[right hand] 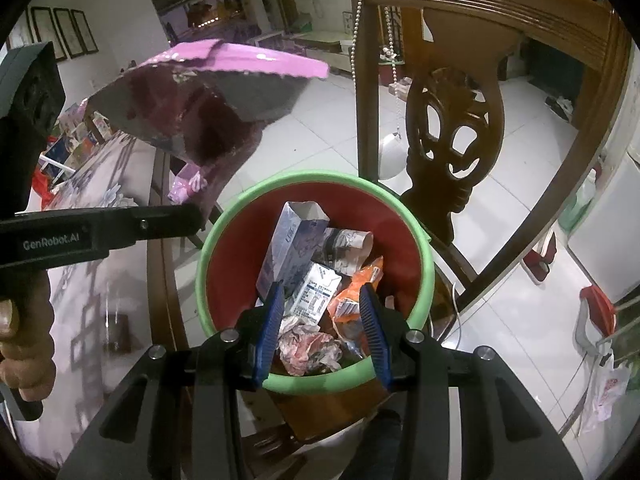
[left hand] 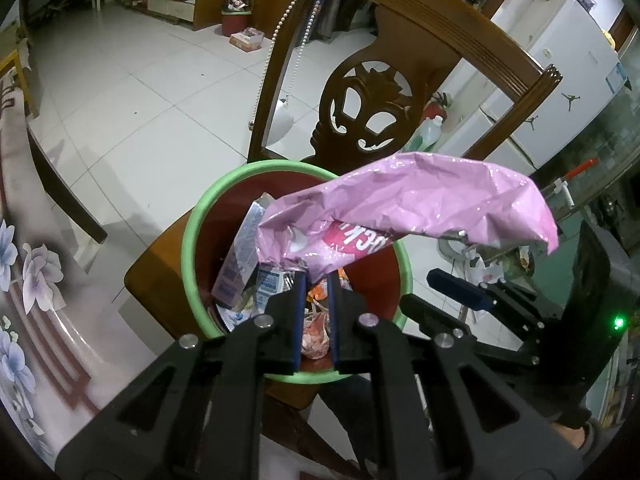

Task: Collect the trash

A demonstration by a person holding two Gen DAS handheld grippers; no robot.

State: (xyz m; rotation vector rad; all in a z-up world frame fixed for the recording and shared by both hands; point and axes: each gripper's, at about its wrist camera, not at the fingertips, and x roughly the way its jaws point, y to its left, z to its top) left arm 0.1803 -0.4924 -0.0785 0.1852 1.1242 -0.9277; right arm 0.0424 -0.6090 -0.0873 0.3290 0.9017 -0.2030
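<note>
Right wrist view: red bin (right hand: 416, 276) holds cartons (right hand: 286, 252) and crumpled wrappers (right hand: 308, 350); right gripper (right hand: 322, 300) spread, left gripper (left hand: 317, 282) pinching pink bag (left hand: 420, 204).

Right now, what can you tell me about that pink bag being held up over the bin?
The pink wrapper is a crinkled, glossy foil-type snack bag, pink outside with white lettering and silvery inside. It looks empty and torn open. The left gripper pinches one crumpled corner, so the rest sticks out sideways above the red bin with its green rim. Nothing else touches it.

Home – carved chair (left hand: 372, 108), fridge (left hand: 560, 92)
</note>
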